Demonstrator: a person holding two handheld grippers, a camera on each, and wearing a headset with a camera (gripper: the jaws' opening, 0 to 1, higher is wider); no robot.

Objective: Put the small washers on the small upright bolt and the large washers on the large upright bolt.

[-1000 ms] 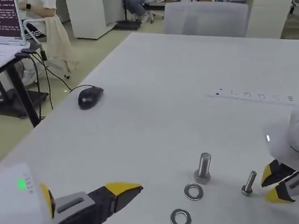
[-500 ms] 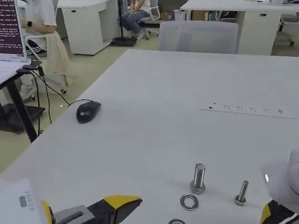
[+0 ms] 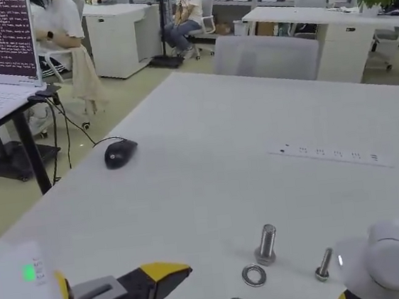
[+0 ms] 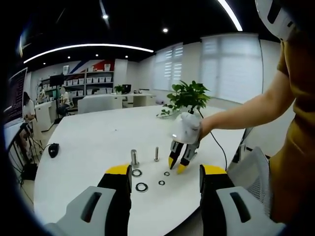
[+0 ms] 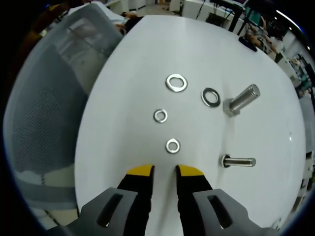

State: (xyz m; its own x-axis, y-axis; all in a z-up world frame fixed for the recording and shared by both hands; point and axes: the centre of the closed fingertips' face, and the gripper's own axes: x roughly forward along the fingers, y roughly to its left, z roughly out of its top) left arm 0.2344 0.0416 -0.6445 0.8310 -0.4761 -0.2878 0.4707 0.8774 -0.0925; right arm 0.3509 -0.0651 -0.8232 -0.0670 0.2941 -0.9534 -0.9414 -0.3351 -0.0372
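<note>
While no washer sits on either bolt yet, the black, yellow-tipped left tool (image 3: pixel 166 272) hangs low over the white surface (image 3: pixel 208 163), well to the left of the large upright silver steel bolt (image 3: pixel 266 243). Its jaws are spread wide and empty, and it looks parked there to leave the work clear. Two large flat steel washers (image 3: pixel 253 275) lie just on the person's side of that large bolt, touching nothing, so each could be pinched by its rim. To the right of the large bolt stands the small upright steel bolt (image 3: pixel 324 265), near it but apart. Both bolts rest head down with threads up, so rings can drop over them. Two small steel washers (image 5: pixel 173 145) lie farther from the large bolt, toward the person. Farthest right of the large bolt, the yellow-tipped right tool (image 5: pixel 165 171) points down at the nearer small washer. Its jaws are set narrow with nothing between them, likely lined up for a pinch.
</note>
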